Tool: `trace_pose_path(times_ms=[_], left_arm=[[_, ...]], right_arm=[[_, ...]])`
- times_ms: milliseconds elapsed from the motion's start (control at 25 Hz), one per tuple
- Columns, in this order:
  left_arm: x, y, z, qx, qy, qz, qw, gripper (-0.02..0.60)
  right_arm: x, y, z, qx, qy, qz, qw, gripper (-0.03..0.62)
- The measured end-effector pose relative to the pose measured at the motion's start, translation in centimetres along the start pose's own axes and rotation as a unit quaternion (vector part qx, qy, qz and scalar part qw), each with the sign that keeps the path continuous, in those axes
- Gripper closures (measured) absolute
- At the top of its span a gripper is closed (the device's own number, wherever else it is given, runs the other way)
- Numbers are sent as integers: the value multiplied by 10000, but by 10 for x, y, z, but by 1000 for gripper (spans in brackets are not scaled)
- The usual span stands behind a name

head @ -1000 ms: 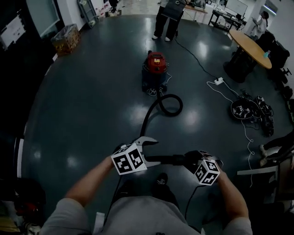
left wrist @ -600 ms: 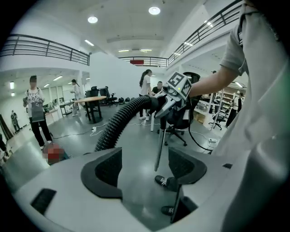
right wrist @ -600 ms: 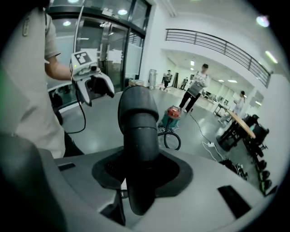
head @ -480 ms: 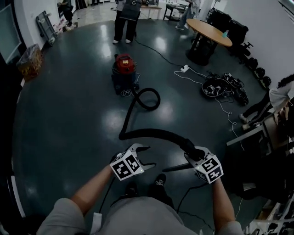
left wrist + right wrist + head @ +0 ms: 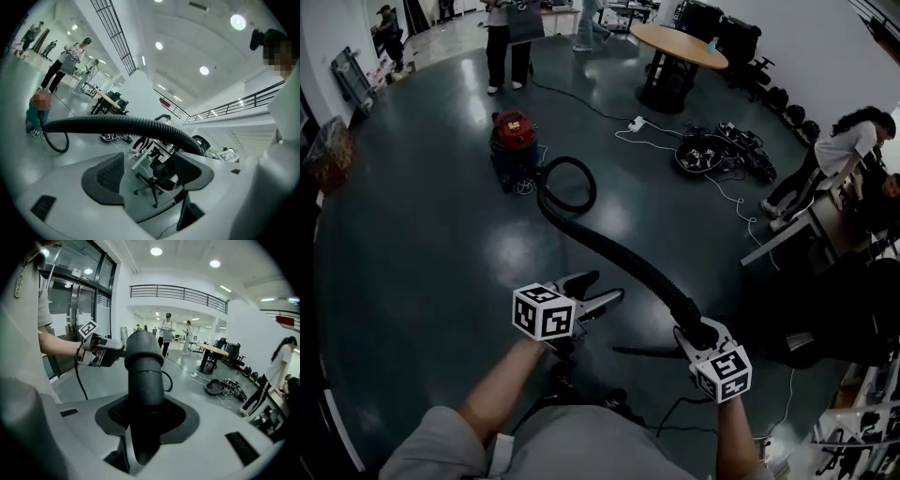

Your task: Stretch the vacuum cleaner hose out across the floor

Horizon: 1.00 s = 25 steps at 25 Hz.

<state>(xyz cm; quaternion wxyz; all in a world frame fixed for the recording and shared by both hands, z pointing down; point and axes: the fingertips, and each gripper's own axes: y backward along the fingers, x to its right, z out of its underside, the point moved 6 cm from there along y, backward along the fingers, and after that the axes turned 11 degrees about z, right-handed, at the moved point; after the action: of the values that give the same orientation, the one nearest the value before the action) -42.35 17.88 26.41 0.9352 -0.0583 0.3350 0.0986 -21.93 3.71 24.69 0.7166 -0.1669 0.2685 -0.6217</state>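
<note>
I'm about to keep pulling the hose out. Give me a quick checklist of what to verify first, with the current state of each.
1. Right gripper has the hose: ok, its jaws are clamped on the hose's rigid end.
2. Left gripper free: ok, jaws apart with nothing between them; the hose passes beyond the tips.
3. Hose run straight: not ok, one loop lies beside the vacuum cleaner.
4. Hose down on the floor: not ok, the held end is raised in the air.
5. Vacuum cleaner upright: ok, it stands on the floor.
6. Floor behind the person: cannot tell, out of view.
</note>
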Motion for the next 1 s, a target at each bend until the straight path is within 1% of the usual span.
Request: trace_pose_path(times_ms=[80, 160, 280, 440, 560, 640, 840, 1000], left_arm=[[5, -26, -2, 63, 14, 0, 10000, 252], [17, -54, -4, 6, -3, 58, 10000, 252], [44, -96, 2, -354, -78, 264, 9990, 252], [75, -150, 32, -840, -279, 439, 9951, 252], [93, -197, 58, -1255, -614, 553, 9886, 252], [105, -222, 70, -1511, -801, 646, 9831, 252], [125, -256, 95, -1953, -927, 947, 9717, 252], [133, -276, 112, -2292, -1160, 1107, 9601, 252]], right_arm=[[11, 17, 25, -41, -167, 127, 9998, 453], [18, 39, 46, -91, -367, 238, 9990, 453], [25, 76, 74, -146, -778, 496, 9956, 453], [36, 115, 120, -234, -1326, 702, 9884, 454], [48, 137, 159, -277, -1739, 893, 9803, 454], [50, 151, 176, -317, -1978, 1054, 9740, 454], [37, 176, 197, -513, -2471, 1540, 9553, 454], [26, 183, 205, -765, -2815, 1890, 9376, 453]])
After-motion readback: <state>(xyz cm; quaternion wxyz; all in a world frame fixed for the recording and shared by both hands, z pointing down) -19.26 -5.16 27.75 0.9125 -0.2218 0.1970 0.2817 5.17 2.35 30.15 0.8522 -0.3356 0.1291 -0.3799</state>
